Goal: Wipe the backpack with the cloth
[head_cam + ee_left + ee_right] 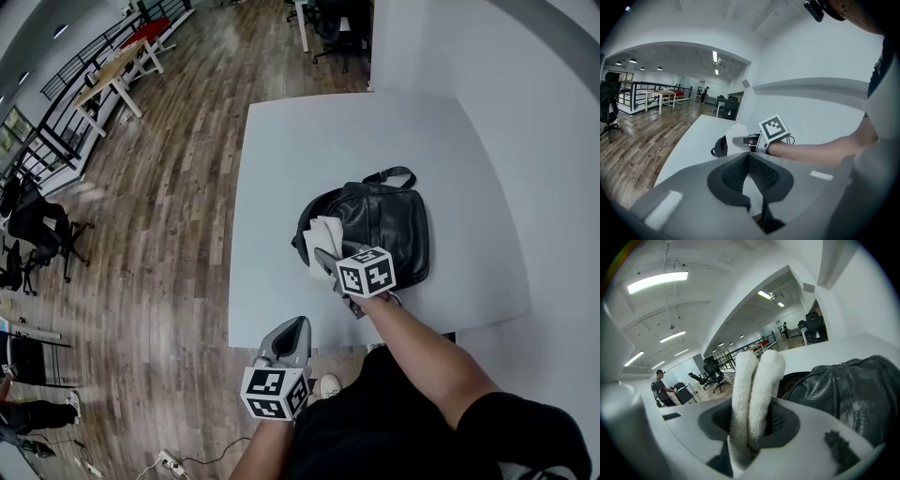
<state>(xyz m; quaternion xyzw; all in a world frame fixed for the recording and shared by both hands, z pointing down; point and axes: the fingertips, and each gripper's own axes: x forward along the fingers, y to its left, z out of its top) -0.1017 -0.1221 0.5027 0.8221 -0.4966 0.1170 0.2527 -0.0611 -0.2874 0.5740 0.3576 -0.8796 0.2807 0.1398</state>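
The black leather backpack [384, 225] is lying flat near the middle of the white table [281, 169], toward its near edge, with its carry loop pointing to the far side. A white cloth [324, 236] is pressing against the backpack's left end, where the dark opening is showing. The right gripper [328, 261] is grasping that cloth: in the right gripper view the jaws are clenching a folded wad [754, 394] whose 2 soft lobes are sticking up between them, with the backpack's wrinkled leather [843, 390] just beside it on the right. The left gripper [292, 330] is hanging by the table's near edge, apart from the backpack, its jaws pressing together with nothing between them [749, 157]. It is looking along the tabletop at the right gripper [740, 139], the cloth [733, 136] and the backpack's end [721, 146]. A wooden floor [169, 206] is surrounding the table.
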